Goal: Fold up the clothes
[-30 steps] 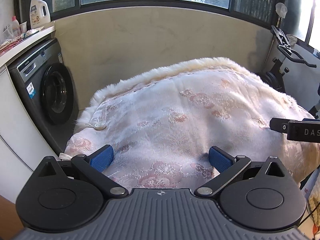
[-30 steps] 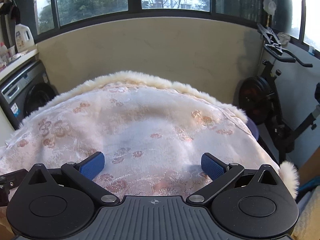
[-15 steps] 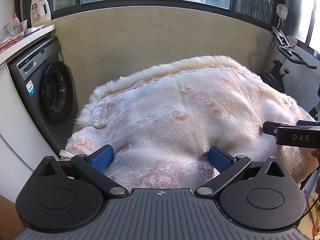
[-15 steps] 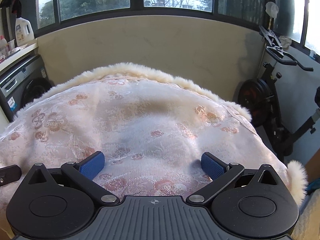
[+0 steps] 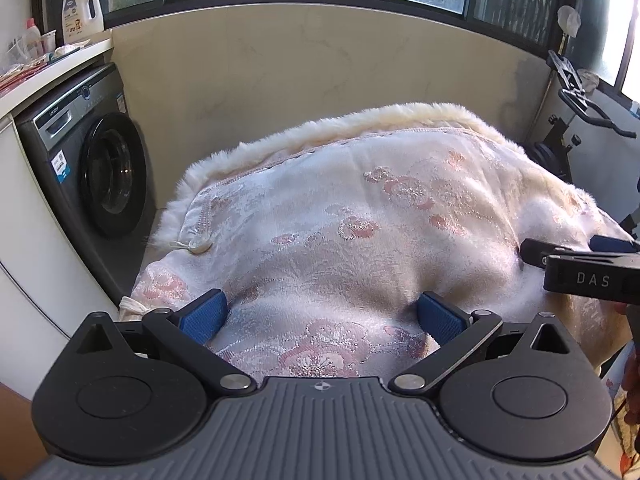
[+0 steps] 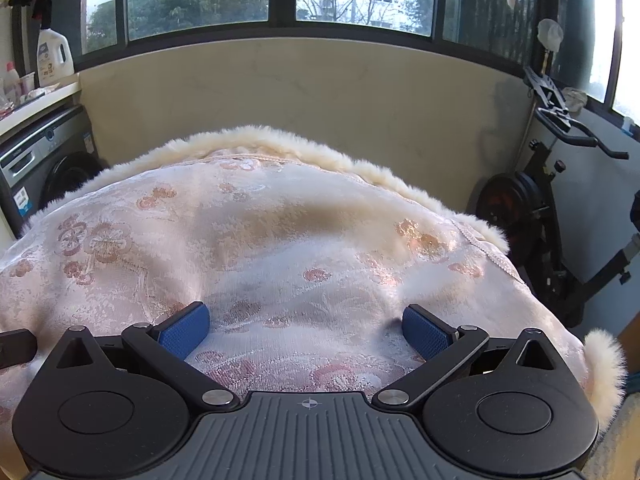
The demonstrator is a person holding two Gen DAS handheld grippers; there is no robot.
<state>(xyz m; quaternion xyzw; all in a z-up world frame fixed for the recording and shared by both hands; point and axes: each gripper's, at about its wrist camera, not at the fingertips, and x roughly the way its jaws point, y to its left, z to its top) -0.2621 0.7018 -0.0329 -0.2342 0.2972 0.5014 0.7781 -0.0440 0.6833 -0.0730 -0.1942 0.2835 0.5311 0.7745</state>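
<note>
You hold the left gripper (image 5: 322, 314) and right gripper (image 6: 306, 326) low over the brocade garment (image 5: 360, 216), jaws spread wide, gripping nothing; the right one has moved closer to the left.

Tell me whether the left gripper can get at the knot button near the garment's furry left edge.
Probably yes: the left gripper is open over the garment, and only bare fabric lies between it and the knot button.

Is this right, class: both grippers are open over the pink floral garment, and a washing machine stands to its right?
Not quite. The washing machine stands to the left of the pink floral garment, as the left wrist view shows; an exercise bike is on the right. The left gripper and right gripper are indeed open over it.
</note>
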